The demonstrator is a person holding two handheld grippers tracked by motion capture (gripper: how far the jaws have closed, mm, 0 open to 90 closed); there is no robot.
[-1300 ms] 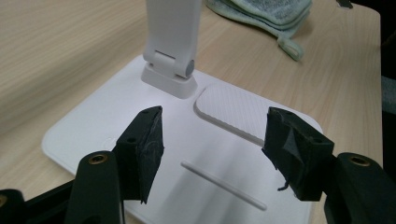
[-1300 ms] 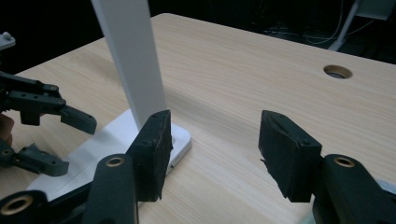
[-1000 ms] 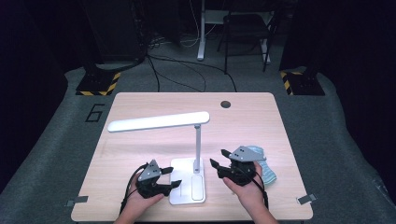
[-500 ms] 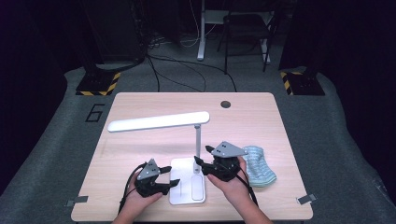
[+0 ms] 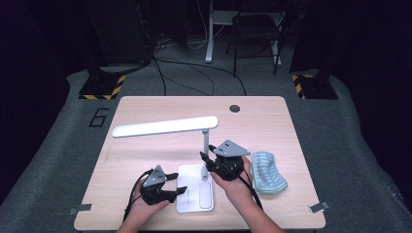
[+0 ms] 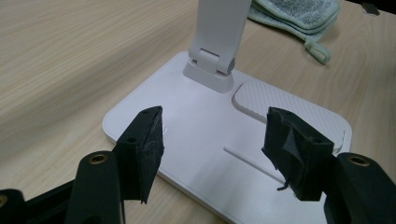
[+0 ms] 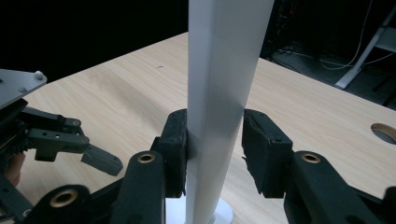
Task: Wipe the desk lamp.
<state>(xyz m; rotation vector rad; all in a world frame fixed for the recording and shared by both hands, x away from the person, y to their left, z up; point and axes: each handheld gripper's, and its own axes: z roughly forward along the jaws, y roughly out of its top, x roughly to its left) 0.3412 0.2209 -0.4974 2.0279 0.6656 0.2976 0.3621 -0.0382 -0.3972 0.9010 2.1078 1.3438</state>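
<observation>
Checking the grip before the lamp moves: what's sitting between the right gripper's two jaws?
The lamp's upright post stands between the right gripper's jaws, which have just been closing; the right gripper view shows both pads against it.

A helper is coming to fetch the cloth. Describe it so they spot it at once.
On the wooden table, look to the right of the white desk lamp, just beyond the right gripper whose jaws are at the lamp's upright post. There lies the cloth, folded flat near the table's right edge. It is the one soft, pale green thing; all else is hard white or black.
</observation>
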